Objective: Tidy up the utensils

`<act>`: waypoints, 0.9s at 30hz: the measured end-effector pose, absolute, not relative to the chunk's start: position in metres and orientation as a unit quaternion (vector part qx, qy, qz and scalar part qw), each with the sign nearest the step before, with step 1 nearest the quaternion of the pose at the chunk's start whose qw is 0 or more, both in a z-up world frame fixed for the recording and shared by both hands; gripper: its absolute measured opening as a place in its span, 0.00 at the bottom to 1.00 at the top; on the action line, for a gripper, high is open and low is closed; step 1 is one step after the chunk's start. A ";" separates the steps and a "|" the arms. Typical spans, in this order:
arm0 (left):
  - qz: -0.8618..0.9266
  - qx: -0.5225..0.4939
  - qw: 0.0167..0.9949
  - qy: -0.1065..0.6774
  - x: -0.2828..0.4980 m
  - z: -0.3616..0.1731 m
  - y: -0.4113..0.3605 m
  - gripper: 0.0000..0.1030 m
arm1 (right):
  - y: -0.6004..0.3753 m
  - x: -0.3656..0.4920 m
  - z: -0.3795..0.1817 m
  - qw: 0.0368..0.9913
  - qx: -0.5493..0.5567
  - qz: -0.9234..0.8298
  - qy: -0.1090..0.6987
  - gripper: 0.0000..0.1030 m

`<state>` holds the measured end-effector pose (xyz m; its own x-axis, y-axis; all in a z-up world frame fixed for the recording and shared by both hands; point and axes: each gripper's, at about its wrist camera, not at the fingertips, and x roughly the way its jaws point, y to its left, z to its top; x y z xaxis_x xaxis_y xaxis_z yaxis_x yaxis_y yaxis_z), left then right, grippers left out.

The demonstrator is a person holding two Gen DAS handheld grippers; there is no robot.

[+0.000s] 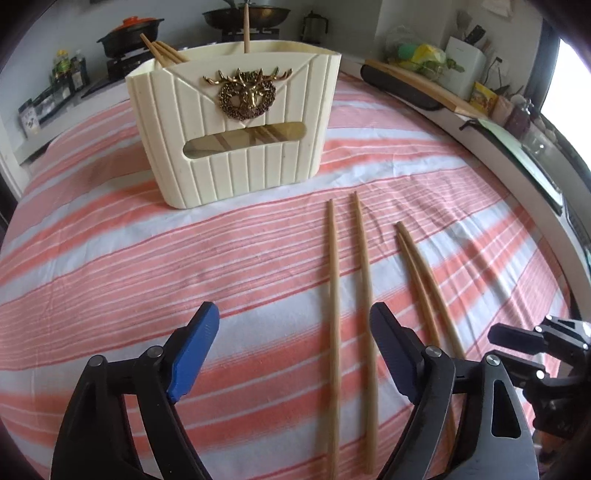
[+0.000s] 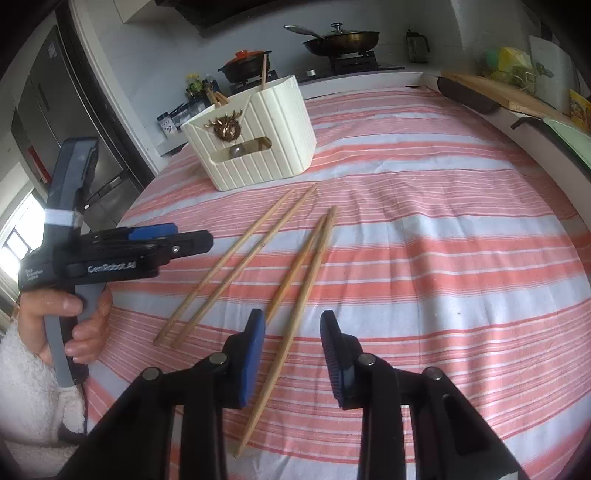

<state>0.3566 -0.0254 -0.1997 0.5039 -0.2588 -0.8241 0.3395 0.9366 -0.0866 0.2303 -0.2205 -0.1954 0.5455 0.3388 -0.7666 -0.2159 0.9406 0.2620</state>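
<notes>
Two pairs of wooden chopsticks lie on the striped cloth in front of a cream utensil holder (image 1: 236, 147) (image 2: 255, 147) with a gold deer emblem. Several chopsticks (image 1: 162, 51) stand in the holder. My left gripper (image 1: 295, 321) (image 2: 188, 236) hovers open over the near ends of the left pair (image 1: 334, 277) (image 2: 221, 266). One stick runs between its blue pads and the other lies against the right finger. My right gripper (image 2: 291, 328) is open and narrow, straddling one stick of the right pair (image 2: 306, 258) (image 1: 421, 273); its pads do not touch it.
The pink-and-white striped cloth (image 1: 147, 258) covers the table. Behind it are a stove with a black pot (image 1: 129, 33) and a pan (image 2: 340, 38), bottles, and a cutting board (image 1: 417, 83) at the right edge. A hand (image 2: 55, 314) holds the left gripper's handle.
</notes>
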 end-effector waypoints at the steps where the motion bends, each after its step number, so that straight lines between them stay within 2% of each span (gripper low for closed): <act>1: -0.169 0.047 0.865 0.470 0.359 -0.203 -0.025 0.76 | -0.217 0.233 -0.199 0.873 0.061 0.157 0.457 0.27; 3: -0.164 0.053 0.862 0.476 0.362 -0.210 -0.026 0.72 | -0.212 0.237 -0.206 0.868 0.052 0.155 0.469 0.23; 6: -0.166 0.057 0.861 0.478 0.362 -0.215 -0.028 0.71 | -0.203 0.243 -0.214 0.861 0.033 0.155 0.484 0.22; 8: -0.167 0.075 0.859 0.478 0.359 -0.218 -0.033 0.63 | -0.196 0.244 -0.214 0.863 0.006 0.157 0.481 0.22; 9: -0.169 0.088 0.861 0.472 0.357 -0.218 -0.036 0.55 | -0.194 0.245 -0.215 0.864 -0.008 0.155 0.479 0.21; 10: -0.174 0.096 0.861 0.468 0.354 -0.217 -0.040 0.42 | -0.192 0.245 -0.215 0.866 -0.023 0.147 0.477 0.14; 11: -0.180 0.099 0.860 0.467 0.352 -0.216 -0.042 0.35 | -0.192 0.246 -0.215 0.867 -0.029 0.145 0.475 0.12; 12: -0.187 0.099 0.858 0.468 0.350 -0.216 -0.044 0.18 | -0.192 0.246 -0.215 0.868 -0.029 0.145 0.475 0.12; 14: -0.187 0.102 0.858 0.467 0.348 -0.214 -0.045 0.06 | -0.194 0.246 -0.214 0.869 -0.029 0.138 0.473 0.11; 20: -0.124 0.050 0.871 0.473 0.340 -0.212 -0.014 0.05 | -0.201 0.242 -0.211 0.876 -0.033 0.113 0.468 0.09; 27: -0.056 -0.026 0.875 0.479 0.287 -0.207 0.057 0.05 | -0.218 0.225 -0.211 0.881 -0.073 0.076 0.460 0.08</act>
<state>0.2869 0.0568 -0.2073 0.5342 -0.1230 -0.8364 0.0732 0.9924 -0.0991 0.2254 -0.2183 -0.2113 0.5644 0.0666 -0.8228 -0.2017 0.9777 -0.0592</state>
